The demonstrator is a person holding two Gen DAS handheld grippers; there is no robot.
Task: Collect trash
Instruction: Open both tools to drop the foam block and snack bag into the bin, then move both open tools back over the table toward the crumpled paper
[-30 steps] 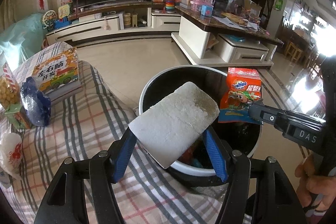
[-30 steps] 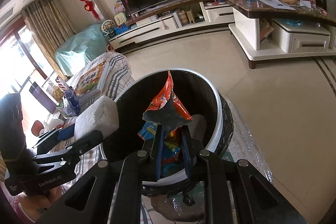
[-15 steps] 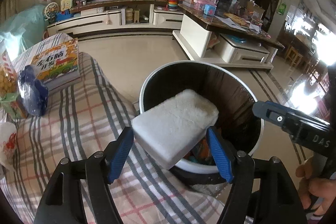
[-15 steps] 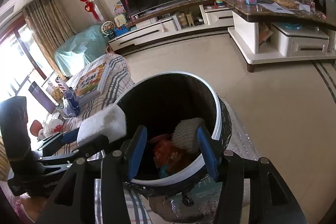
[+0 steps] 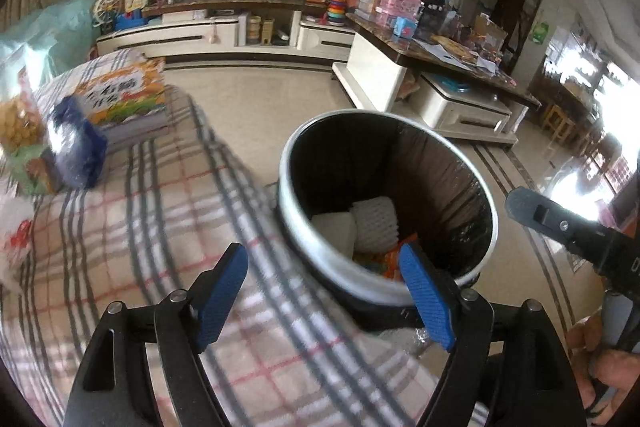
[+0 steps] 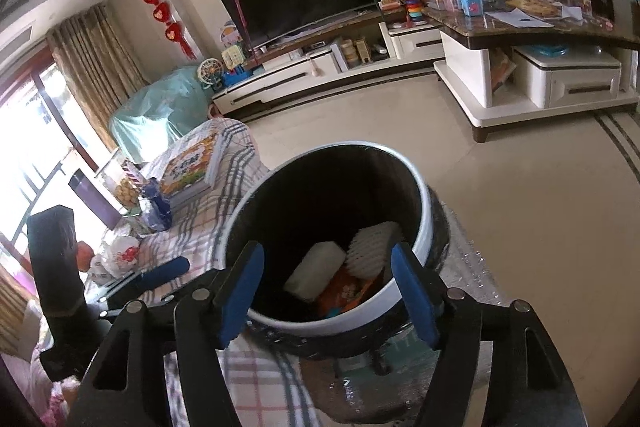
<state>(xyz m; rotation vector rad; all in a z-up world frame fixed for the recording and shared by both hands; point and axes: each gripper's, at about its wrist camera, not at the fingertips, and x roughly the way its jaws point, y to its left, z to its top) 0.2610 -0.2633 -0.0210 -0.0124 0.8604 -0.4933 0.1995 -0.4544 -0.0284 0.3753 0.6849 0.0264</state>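
I see the checked cloth smeared by motion in the left wrist view, and the blue bag blurred. The bin hides its lower contents: the orange wrapper is partly covered by the white foam block. The right gripper is cut off by the frame edge, so I see no fingertips.

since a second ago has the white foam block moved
Yes. The white foam block has dropped from between the left gripper fingers above the rim into the trash bin, beside the foam net.
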